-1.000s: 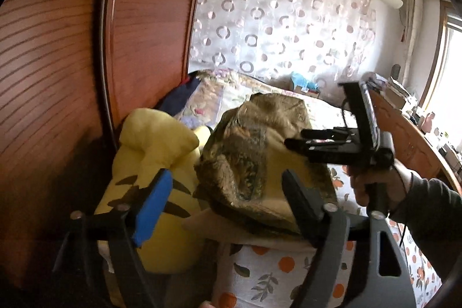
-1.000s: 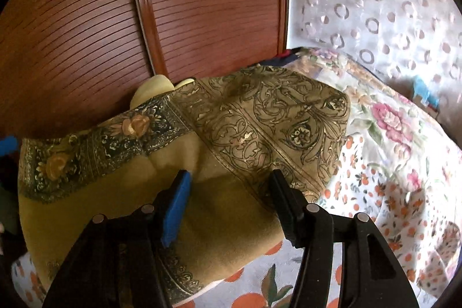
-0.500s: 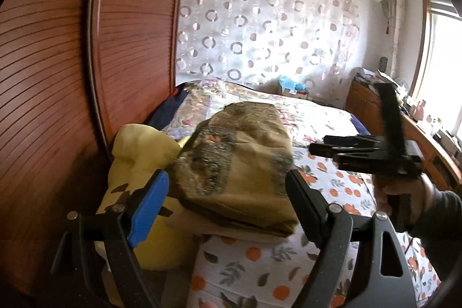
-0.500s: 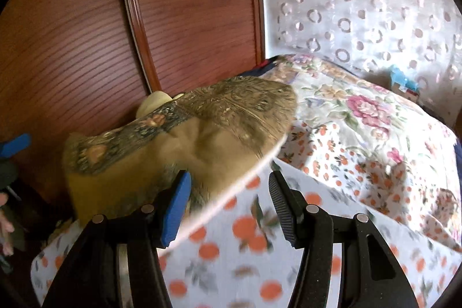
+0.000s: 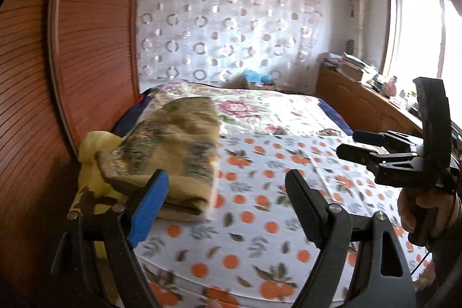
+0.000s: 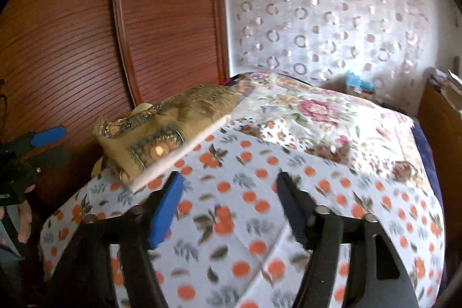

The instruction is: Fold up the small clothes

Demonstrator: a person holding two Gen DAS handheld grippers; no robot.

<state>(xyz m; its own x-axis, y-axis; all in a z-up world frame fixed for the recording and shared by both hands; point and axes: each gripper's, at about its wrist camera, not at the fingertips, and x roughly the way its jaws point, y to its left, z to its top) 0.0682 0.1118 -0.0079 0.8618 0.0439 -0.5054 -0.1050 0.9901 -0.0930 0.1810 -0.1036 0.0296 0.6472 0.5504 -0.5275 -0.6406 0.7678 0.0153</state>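
Observation:
A folded olive-gold patterned cloth (image 5: 176, 146) lies on the bed's left side by the wooden wall; it also shows in the right wrist view (image 6: 167, 129). My left gripper (image 5: 228, 207) is open and empty, held back from the cloth above the orange-print sheet (image 5: 260, 207). My right gripper (image 6: 231, 210) is open and empty, also back from the cloth. The right gripper shows in the left wrist view (image 5: 358, 146) at the right, held in a hand. The left gripper shows at the left edge of the right wrist view (image 6: 49, 143).
A yellow plush toy (image 5: 92, 163) lies under the cloth's left edge against the ribbed wooden wall (image 5: 72, 62). A floral quilt (image 5: 265, 111) covers the far bed. A wooden desk (image 5: 361, 103) with clutter stands at the right by the window.
Both grippers have pulled back and away from the folded cloth, which now lies farther off on the bed. The right gripper has moved off to the right.

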